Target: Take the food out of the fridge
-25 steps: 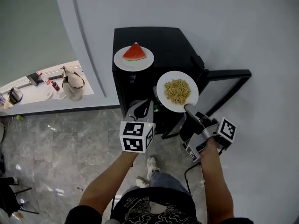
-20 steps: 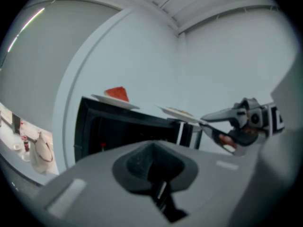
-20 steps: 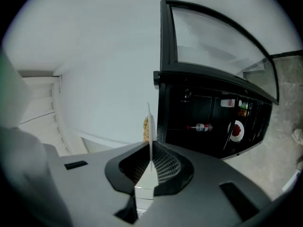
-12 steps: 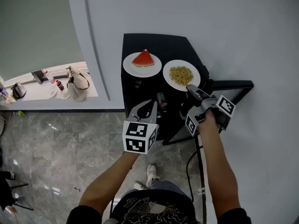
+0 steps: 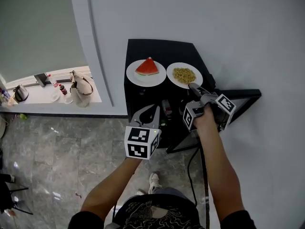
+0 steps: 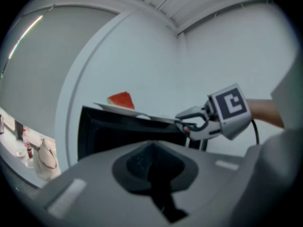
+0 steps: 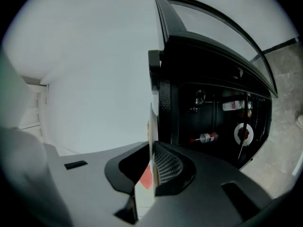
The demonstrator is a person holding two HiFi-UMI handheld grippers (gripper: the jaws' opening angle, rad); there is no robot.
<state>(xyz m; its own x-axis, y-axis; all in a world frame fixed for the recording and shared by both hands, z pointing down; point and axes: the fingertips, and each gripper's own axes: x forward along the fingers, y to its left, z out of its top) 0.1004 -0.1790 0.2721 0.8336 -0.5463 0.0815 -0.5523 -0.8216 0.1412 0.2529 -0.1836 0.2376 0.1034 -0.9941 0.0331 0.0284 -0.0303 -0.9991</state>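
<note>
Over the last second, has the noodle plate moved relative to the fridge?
Yes. In the right gripper, the noodle plate went from the fridge's front edge back over its top, beside the watermelon plate.

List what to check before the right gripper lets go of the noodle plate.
1. Right gripper shut on the noodle plate rim: ok.
2. Noodle plate over the fridge top: ok.
3. Plate resting flat on it: cannot tell.
4. Gap to the watermelon plate: cannot tell.
5. Left gripper empty: ok.
6. Fridge door open: ok.
</note>
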